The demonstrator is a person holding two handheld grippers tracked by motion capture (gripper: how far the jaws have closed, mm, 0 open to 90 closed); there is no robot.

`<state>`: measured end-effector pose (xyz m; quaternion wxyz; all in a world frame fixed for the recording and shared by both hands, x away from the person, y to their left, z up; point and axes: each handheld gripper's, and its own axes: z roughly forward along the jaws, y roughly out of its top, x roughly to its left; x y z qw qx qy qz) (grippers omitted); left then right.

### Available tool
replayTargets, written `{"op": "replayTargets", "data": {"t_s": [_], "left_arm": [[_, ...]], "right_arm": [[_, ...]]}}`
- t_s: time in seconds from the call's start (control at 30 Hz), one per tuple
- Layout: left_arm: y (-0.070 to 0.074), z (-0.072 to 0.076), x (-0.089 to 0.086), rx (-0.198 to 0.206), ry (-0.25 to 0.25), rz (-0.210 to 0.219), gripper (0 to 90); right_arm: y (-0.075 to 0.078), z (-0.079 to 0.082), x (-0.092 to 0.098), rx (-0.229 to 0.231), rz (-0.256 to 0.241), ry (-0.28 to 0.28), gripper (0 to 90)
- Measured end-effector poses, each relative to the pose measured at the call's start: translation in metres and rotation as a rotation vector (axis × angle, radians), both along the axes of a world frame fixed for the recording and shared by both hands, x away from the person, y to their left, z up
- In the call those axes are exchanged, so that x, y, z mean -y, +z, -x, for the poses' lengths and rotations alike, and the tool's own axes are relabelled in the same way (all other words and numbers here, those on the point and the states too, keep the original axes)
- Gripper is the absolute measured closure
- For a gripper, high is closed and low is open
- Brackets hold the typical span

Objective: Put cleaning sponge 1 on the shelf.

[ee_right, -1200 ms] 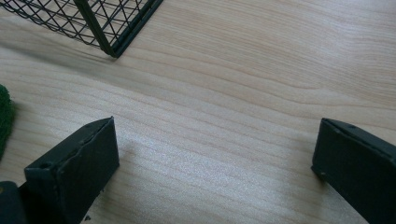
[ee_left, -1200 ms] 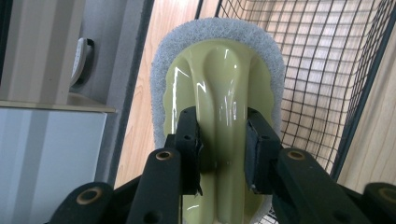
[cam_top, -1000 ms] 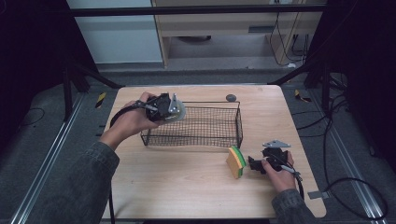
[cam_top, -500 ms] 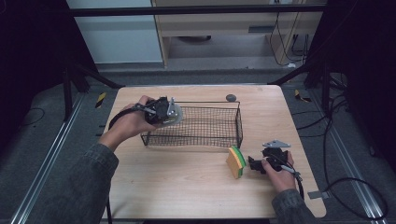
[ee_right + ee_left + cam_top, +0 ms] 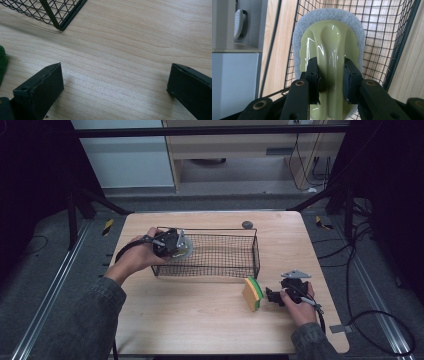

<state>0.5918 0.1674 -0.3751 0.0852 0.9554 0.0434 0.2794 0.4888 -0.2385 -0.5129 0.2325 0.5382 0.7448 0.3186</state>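
Both grippers are black. The left gripper (image 5: 331,80) has two flat black arms, each with a brass-coloured pivot ring, ending in blocky pads (image 5: 313,80) with small screw holes; a black cable loops from it at 8 o'clock in the high view. The right gripper (image 5: 272,296) carries a grey three-cornered plate (image 5: 295,274) at 12 o'clock and trails a black cable at 5 o'clock. Its pads (image 5: 40,93) are square-edged and matte. Both sleeves (image 5: 80,325) are grey-blue denim.

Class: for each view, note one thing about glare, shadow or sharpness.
High view: soft and dim, dark surroundings, table evenly lit. Left gripper view: white glare streaks on the green scrubber handle in the left tool. Right gripper view: the basket casts a faint shadow; wood grain crisp.
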Motion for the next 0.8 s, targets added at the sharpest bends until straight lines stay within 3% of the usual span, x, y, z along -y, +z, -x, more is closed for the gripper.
{"op": "replayTargets", "data": {"t_s": [0.2,0.8], "left_arm": [[-0.011,-0.001,0.0,-0.02,-0.001,-0.018,70.1],[-0.026,-0.009,-0.004,-0.076,0.02,-0.004,70.0]], "right_arm": [[0.0,0.0,0.0,0.0,0.0,-0.002,0.7],[0.0,0.001,0.0,0.0,0.0,-0.003,0.7]]}}
